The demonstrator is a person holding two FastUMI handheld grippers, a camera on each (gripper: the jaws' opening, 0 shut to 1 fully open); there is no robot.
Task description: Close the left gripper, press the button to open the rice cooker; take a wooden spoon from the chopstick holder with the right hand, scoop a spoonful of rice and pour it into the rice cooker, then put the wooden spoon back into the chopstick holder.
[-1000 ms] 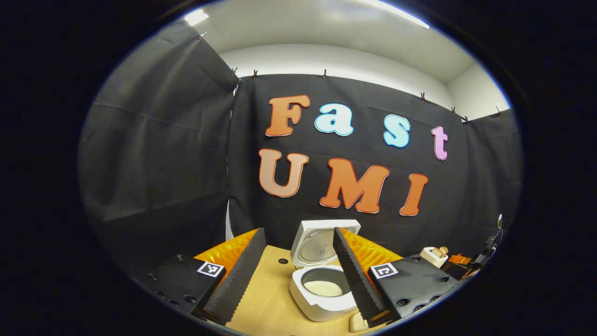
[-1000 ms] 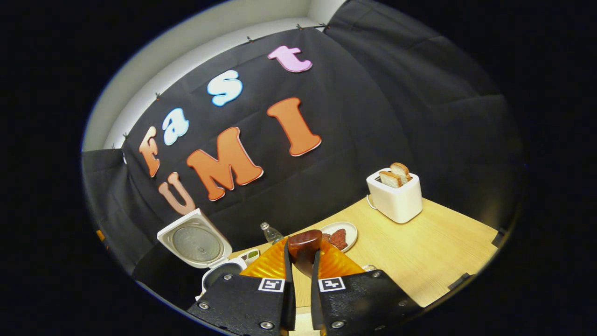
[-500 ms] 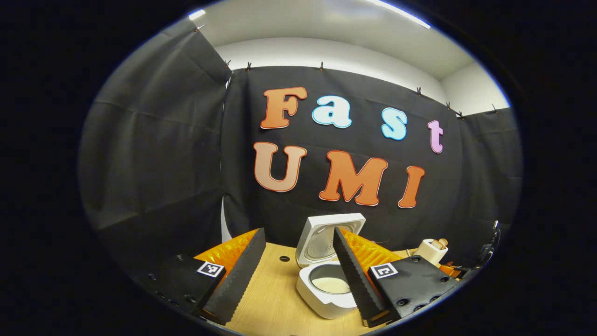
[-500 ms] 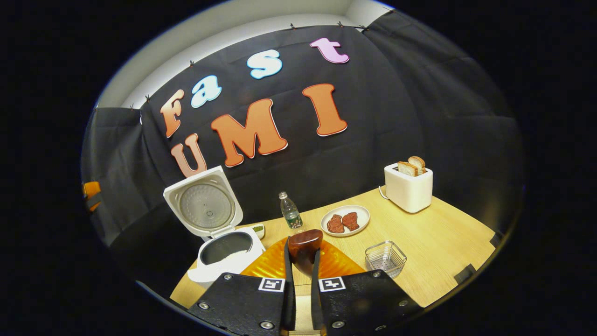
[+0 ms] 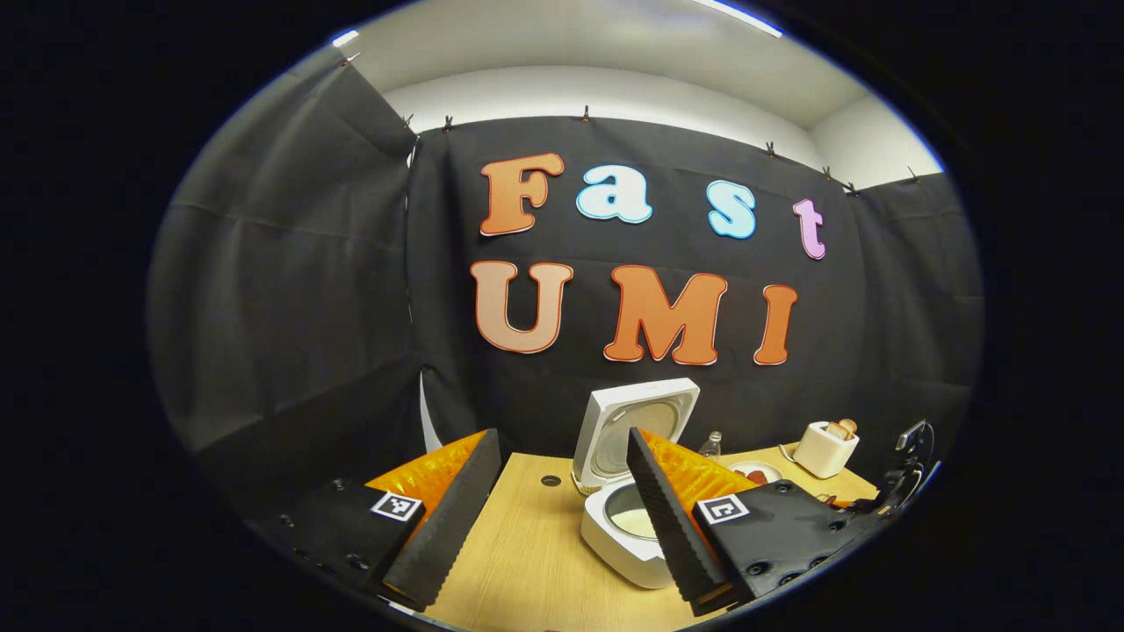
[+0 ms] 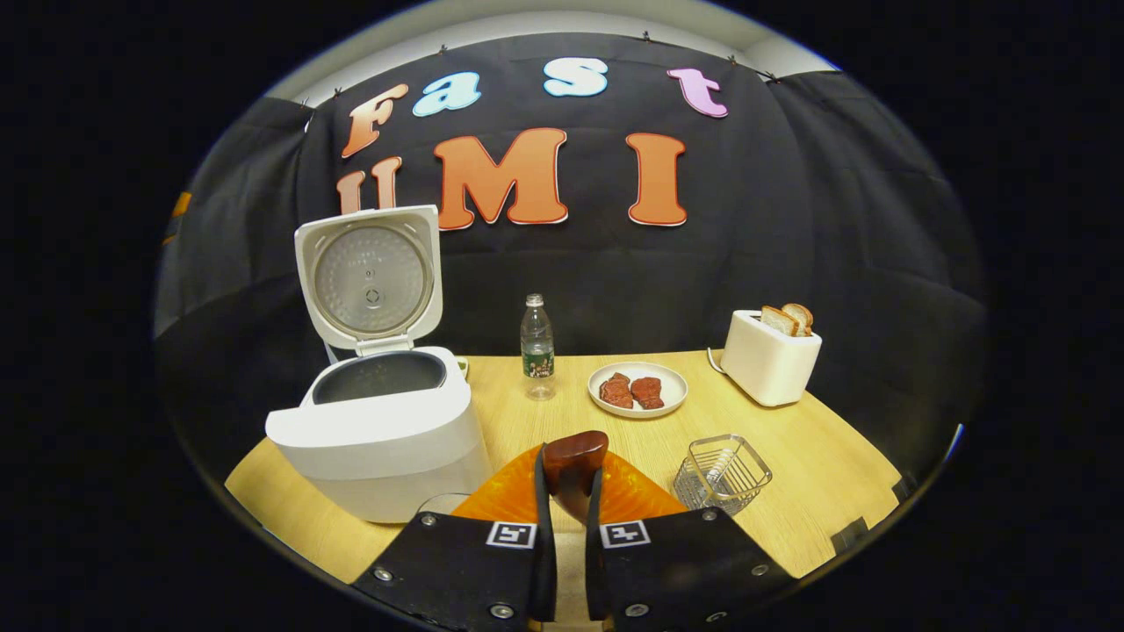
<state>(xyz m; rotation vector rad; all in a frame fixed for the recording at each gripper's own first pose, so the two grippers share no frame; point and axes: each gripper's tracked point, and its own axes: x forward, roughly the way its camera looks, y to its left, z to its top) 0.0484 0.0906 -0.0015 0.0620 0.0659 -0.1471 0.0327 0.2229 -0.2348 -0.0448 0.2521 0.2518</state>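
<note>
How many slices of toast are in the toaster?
2, side by side in the white toaster's top slots: toast slice nearer the left, toast slice to its right.

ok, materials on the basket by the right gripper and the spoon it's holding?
The small open-grid basket looks like shiny metal wire: thin bright rods, see-through sides. The dark reddish-brown spoon clamped in the right gripper looks like polished wood, with a smooth glossy highlight; lacquer versus plastic can't be settled.

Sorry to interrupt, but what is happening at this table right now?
A person is working with two handheld grippers. The rice cooker stands open, lid up. The right gripper has its jaws shut on the wooden spoon, near the wire chopstick holder. The left gripper hangs open beside the cooker, holding nothing.
</note>
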